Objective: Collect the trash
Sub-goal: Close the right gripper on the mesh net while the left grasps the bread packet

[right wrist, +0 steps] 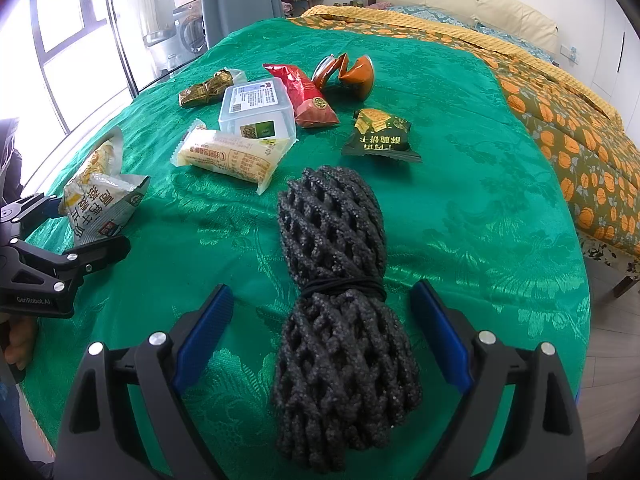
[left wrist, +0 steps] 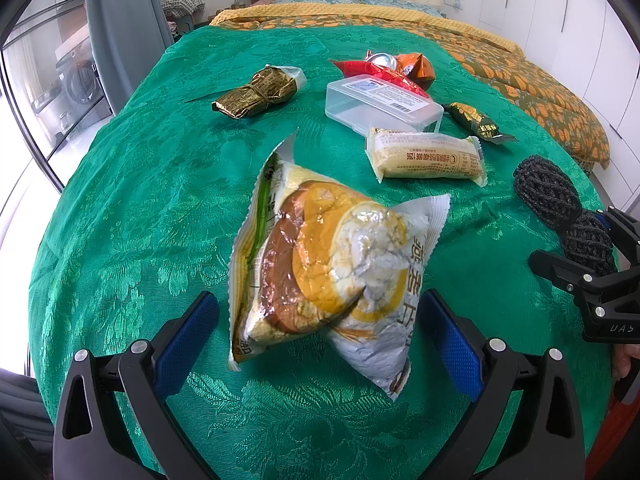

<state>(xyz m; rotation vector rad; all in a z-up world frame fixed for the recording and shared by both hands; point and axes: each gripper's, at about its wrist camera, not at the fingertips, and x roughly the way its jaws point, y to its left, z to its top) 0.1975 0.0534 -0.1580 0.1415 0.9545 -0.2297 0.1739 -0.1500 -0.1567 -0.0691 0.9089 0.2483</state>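
My left gripper (left wrist: 318, 320) is open, its blue pads either side of a crumpled yellow and white snack wrapper (left wrist: 324, 264) lying on the green bedspread (left wrist: 140, 200). My right gripper (right wrist: 322, 312) is open around a black foam net bundle (right wrist: 340, 280) tied at its middle with a band. The net also shows at the right edge of the left wrist view (left wrist: 560, 200). The wrapper shows at the left of the right wrist view (right wrist: 100, 196).
Further back lie a pale yellow cake packet (left wrist: 424, 156), a clear plastic box (left wrist: 384, 104), a gold-brown wrapper (left wrist: 256, 94), a red packet (right wrist: 304, 96), an orange wrapper (right wrist: 356, 72) and a dark green cracker packet (right wrist: 380, 132). An orange floral quilt (right wrist: 580, 140) lies to the right.
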